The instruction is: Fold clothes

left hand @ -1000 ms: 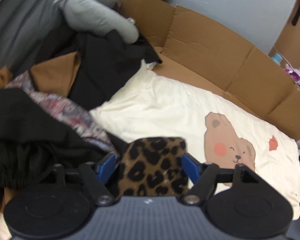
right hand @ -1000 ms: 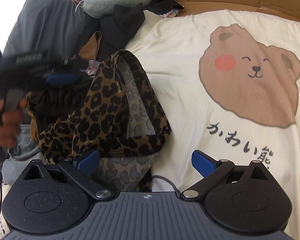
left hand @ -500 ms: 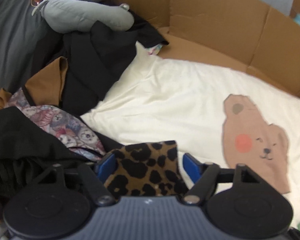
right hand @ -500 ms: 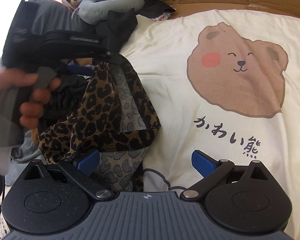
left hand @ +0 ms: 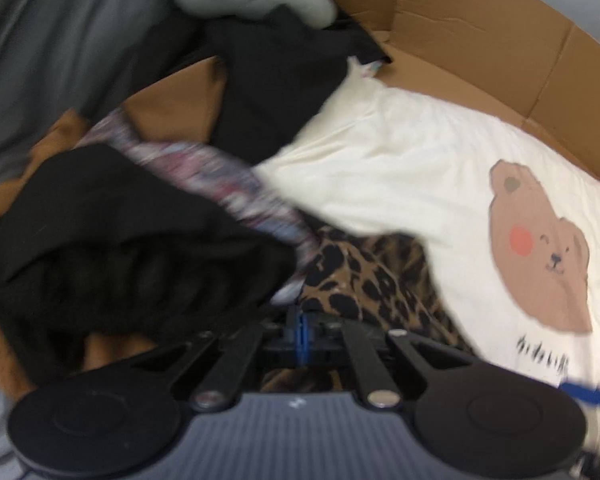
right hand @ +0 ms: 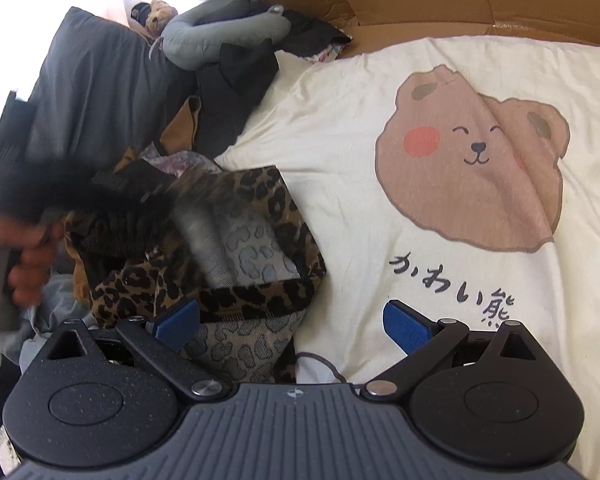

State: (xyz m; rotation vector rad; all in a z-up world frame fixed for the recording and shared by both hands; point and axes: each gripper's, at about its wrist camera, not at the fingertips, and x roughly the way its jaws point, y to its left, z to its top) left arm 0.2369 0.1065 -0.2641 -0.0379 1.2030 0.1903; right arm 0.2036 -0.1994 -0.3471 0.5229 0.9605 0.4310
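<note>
In the left wrist view the left gripper [left hand: 299, 330] has its fingers pressed together at the near edge of the leopard-print garment [left hand: 374, 276]; whether cloth is pinched between them cannot be told, so a pull might come away empty or drag the black clothes [left hand: 112, 240] along. In the right wrist view the right gripper [right hand: 294, 322] stands spread wide, holding nothing, its left finger over the crumpled garment [right hand: 260, 236] on the bear-print bedding [right hand: 380, 80]; closing there could catch several layers.

A leopard-print garment [right hand: 236, 248] lies crumpled at the edge of a cream bear-print sheet [right hand: 340, 128], its paler grey-spotted inside showing through an opening. Beyond it, along the sheet's edge, sits a heap of clothes: a black piece [left hand: 268, 92], a brown one [left hand: 172, 112] and a patterned one [left hand: 224, 184].
</note>
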